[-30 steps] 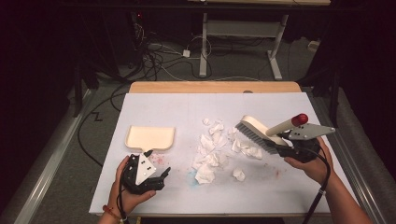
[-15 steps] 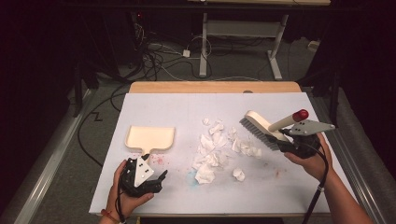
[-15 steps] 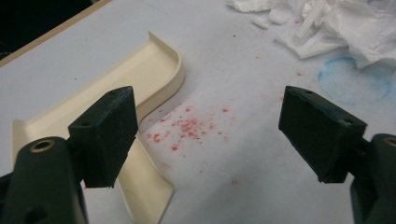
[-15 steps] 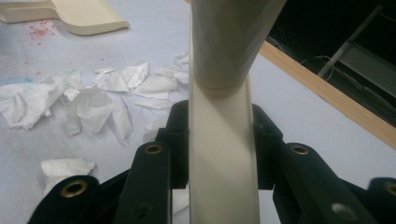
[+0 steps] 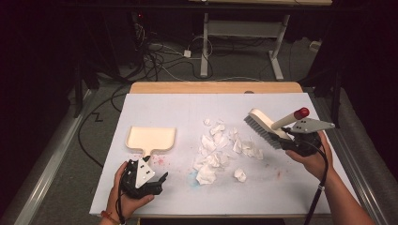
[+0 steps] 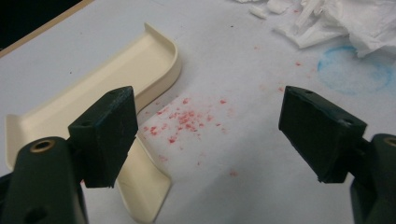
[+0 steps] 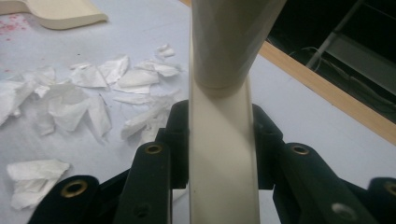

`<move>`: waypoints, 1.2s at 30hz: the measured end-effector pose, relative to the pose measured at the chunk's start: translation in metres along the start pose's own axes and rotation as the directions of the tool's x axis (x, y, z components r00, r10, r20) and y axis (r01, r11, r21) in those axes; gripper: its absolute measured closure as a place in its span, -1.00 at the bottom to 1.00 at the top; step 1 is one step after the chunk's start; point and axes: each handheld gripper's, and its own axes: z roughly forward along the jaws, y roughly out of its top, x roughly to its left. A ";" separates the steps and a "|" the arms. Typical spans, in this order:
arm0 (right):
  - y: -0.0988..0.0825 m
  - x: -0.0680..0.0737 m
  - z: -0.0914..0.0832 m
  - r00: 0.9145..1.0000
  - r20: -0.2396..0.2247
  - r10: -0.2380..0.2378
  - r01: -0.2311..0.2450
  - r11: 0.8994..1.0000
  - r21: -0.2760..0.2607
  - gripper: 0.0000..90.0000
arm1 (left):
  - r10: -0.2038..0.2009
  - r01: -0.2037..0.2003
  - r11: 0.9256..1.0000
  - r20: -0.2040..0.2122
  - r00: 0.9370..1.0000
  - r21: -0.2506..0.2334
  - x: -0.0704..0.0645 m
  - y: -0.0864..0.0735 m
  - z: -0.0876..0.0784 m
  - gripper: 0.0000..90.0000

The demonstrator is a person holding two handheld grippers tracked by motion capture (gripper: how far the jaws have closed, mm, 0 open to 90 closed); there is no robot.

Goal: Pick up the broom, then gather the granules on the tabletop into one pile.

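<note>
The right gripper (image 5: pixel 287 136) is clamped on the cream plastic hand brush (image 5: pixel 265 126) (bristles angled toward the torn white paper scraps (image 5: pixel 218 150)) for sweeping. The left gripper (image 5: pixel 162 178), jaws apart, waits beside the cream plastic dustpan (image 5: pixel 151 139).

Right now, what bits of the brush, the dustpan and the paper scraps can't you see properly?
- Cream plastic brush, right gripper view: bristles cut off by the top edge; the shut jaws cover the handle's sides.
- Cream plastic dustpan, left gripper view: its handle is partly hidden behind the near black jaw.
- Torn white paper scraps, high view: too small to count.
- Left gripper, high view: jaws dark and blurred.
</note>
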 end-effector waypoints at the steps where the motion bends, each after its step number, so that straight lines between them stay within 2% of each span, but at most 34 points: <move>1: 0.000 0.000 0.000 1.000 0.002 0.002 -0.002 1.000 0.001 0.51 | 0.000 0.000 1.000 0.002 1.000 0.000 0.000 0.000 0.000 -0.58; 18: -0.003 -0.004 0.007 1.000 0.026 -0.007 0.006 1.000 0.019 0.51 | 0.010 -0.011 1.000 0.015 1.000 0.021 -0.001 -0.002 0.003 -0.58; 27: -0.005 -0.008 0.008 0.999 0.036 0.004 -0.005 1.000 0.023 0.51 | 0.009 -0.010 1.000 0.019 1.000 0.025 -0.001 -0.003 0.003 -0.58; 36: -0.005 -0.003 0.010 0.999 0.045 -0.011 0.010 1.000 0.027 0.51 | 0.012 -0.013 1.000 0.019 1.000 0.023 -0.001 -0.001 0.003 -0.58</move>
